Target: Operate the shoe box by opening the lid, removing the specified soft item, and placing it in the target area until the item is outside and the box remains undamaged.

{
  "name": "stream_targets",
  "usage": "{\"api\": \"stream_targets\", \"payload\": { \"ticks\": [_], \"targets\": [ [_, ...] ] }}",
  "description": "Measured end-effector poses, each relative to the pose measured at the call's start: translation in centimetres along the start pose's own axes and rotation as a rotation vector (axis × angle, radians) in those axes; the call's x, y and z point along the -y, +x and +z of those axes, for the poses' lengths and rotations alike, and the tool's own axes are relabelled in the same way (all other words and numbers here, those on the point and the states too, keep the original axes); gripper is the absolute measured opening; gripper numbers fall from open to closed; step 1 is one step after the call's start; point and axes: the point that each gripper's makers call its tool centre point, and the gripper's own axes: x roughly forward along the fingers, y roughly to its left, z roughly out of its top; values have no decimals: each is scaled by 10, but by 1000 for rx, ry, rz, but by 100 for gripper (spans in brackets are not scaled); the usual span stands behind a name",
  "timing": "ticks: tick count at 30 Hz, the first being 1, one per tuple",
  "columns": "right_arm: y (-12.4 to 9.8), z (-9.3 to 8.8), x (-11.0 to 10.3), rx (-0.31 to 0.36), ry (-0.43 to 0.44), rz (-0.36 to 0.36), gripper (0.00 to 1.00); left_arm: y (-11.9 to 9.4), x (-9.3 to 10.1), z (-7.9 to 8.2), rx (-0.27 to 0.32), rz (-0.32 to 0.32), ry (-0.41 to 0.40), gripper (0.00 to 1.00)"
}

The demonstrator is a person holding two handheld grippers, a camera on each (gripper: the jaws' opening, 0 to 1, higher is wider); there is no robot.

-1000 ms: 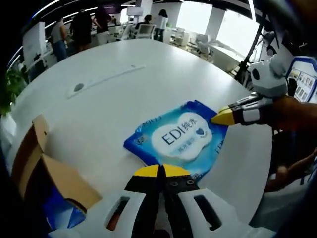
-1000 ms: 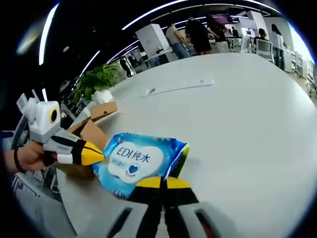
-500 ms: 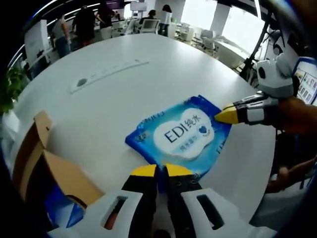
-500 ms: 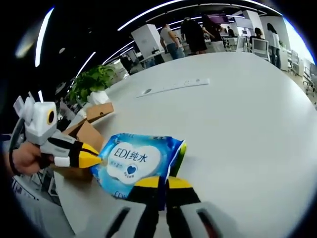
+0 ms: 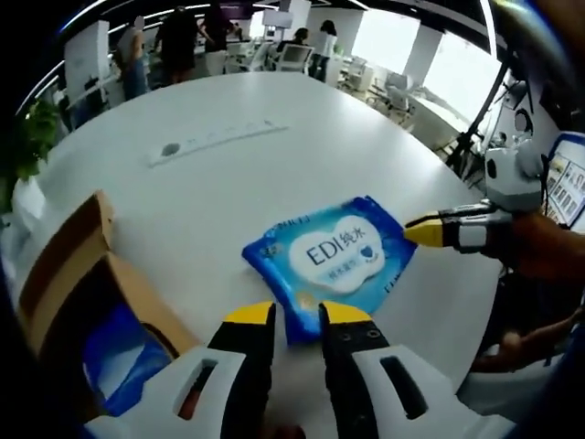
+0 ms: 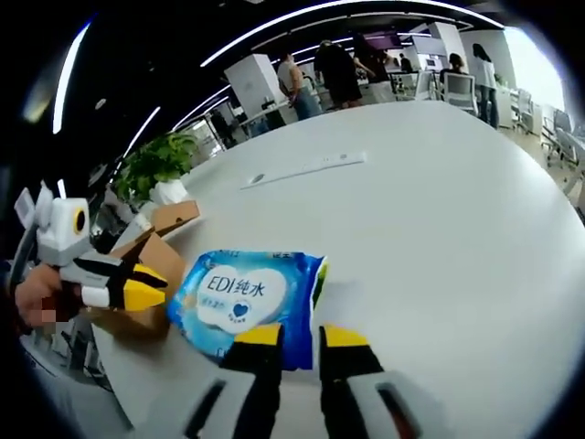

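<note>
Wipes pack [image 5: 327, 259] lies flat on the white counter [image 5: 228, 183], outside the cardboard box [image 5: 87, 293], label side up. It is a soft blue packet with a white cloud-shaped label printed "EDI" in blue, followed by some characters and a small heart, and its edges look slightly crumpled. In the left gripper view its long axis runs from the left gripper [image 5: 297, 315] at one short end toward the right gripper [image 5: 422, 231] at the far corner.

The left gripper's yellow-tipped fingers [image 5: 249, 315] stand apart, one on each side of the pack's near edge, not clamped on it. In the right gripper view the right gripper [image 6: 297, 337] has its fingers [image 6: 259, 335] apart as well, with the near edge of the pack [image 6: 245, 297] between the tips. The left gripper [image 6: 151, 288] comes in from the left there, its fingers open too, just beside the pack's far end.

The box [image 6: 151, 251] sits open near the counter's edge, flaps up, with something blue inside.
</note>
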Motion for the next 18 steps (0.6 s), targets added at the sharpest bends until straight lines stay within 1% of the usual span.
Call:
{"api": "stream_targets", "payload": {
  "ticks": [2,4,6,9,13,18],
  "targets": [
    [-2,-1,-2,0,-10,2,11,-7,-1,2,28,-7,-12,20],
    [-4,1,-6,14,-15,10,12,-13,-2,5,59,-21,-24,19],
    [-6,1,-8,19,-9,9,13,-19,-5,4,63,-18,-24,19],
    [-8,3,-16,32,-13,18,15,-29,-10,5,87,-19,-28,20],
    [-10,6,-29,47,-15,35,19,-42,-19,6,114,-17,-39,21],
    [-11,8,-54,67,-33,69,24,-57,-28,0,135,-11,-46,24]
  ]
}}
